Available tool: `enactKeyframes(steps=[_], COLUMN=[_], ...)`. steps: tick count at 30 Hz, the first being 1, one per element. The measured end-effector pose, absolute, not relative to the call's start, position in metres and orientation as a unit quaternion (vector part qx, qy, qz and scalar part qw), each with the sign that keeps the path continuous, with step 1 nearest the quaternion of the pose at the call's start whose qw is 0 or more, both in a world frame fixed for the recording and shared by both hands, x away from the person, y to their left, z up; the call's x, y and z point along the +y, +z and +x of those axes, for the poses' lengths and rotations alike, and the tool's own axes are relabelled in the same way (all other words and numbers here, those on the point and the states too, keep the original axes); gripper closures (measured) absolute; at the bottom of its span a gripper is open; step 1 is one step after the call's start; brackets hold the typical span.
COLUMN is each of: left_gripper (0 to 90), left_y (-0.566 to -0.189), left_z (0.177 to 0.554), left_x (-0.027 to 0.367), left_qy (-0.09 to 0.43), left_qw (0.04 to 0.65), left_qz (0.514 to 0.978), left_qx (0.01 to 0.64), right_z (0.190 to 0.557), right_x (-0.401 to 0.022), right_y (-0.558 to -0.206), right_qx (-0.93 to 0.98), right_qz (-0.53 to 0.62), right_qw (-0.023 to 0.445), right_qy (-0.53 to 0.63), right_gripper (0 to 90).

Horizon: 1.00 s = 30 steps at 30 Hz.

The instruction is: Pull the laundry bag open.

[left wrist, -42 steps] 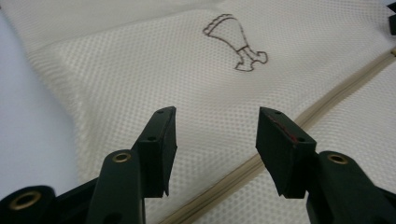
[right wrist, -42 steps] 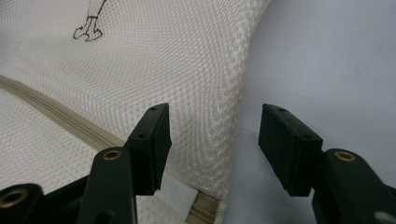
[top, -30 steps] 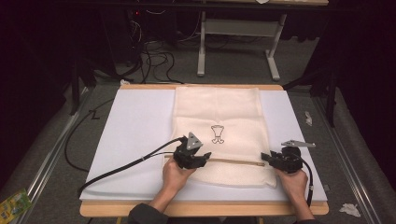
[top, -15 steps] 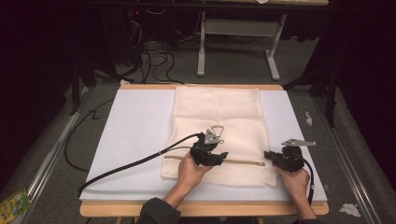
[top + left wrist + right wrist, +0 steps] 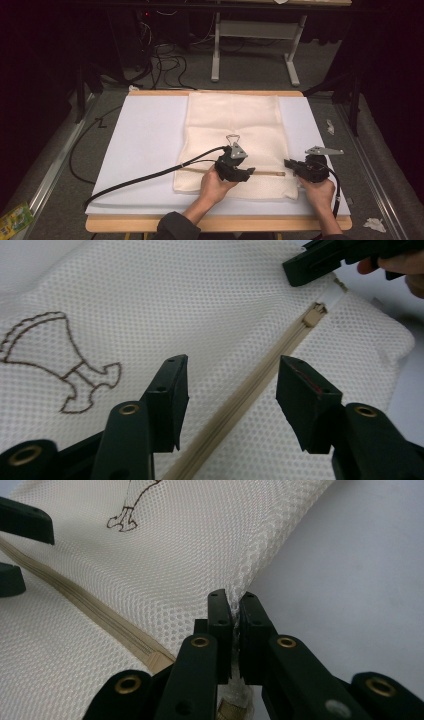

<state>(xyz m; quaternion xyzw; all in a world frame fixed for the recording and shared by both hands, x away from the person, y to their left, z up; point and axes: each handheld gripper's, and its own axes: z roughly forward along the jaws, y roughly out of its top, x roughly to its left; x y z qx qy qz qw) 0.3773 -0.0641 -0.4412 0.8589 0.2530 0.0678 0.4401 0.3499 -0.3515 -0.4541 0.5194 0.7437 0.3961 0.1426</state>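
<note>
The cream mesh bag (image 5: 232, 140) lies flat along the middle of the white surface (image 5: 145, 145), its zipper (image 5: 260, 385) near the front edge. The right tongs (image 5: 235, 625) are clamped on the bag's right edge. The left tongs (image 5: 230, 395) stand apart over the zipper, gripping nothing.

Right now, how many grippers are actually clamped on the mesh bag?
1. The right gripper pinches the mesh bag at its edge near the zipper end; the left gripper hovers open, straddling the zipper.
</note>
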Motion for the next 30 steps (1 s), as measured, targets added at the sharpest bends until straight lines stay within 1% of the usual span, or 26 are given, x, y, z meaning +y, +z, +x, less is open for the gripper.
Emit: enactKeyframes(steps=[2,4,8,19,23,25,27,30], left_gripper=[48.4,52.0,54.0,54.8,57.8,61.9,63.4,63.3], left_y=[-0.441,-0.442,-0.442,-0.452,-0.451,-0.452,-0.453,-0.453], left_z=[0.376,0.375,0.371,0.36,0.36,0.36,0.359,0.358], left_x=[-0.068,-0.069,-0.079,-0.101,-0.106,-0.108,-0.112,-0.119], left_qy=[0.066,0.073,0.065,0.053,0.046,0.045,0.038,0.038], left_qw=[0.444,0.45,0.463,0.448,0.457,0.456,0.453,0.454], left_qz=[0.858,0.856,0.854,0.87,0.865,0.866,0.869,0.87], left_qx=[0.25,0.245,0.23,0.201,0.201,0.198,0.195,0.191], right_z=[0.349,0.349,0.348,0.346,0.345,0.345,0.345,0.343], right_x=[-0.352,-0.351,-0.353,-0.356,-0.355,-0.355,-0.354,-0.354], right_y=[-0.452,-0.452,-0.449,-0.442,-0.442,-0.442,-0.441,-0.439], right_qx=[0.744,0.743,0.742,0.739,0.737,0.736,0.733,0.735], right_qz=[0.517,0.518,0.515,0.511,0.51,0.512,0.511,0.506], right_qw=[0.144,0.144,0.144,0.141,0.144,0.143,0.143,0.146], right_qy=[0.398,0.399,0.405,0.416,0.419,0.42,0.425,0.426], right_gripper=[87.0,87.0,87.1,87.2,87.2,87.3,87.3,87.3])
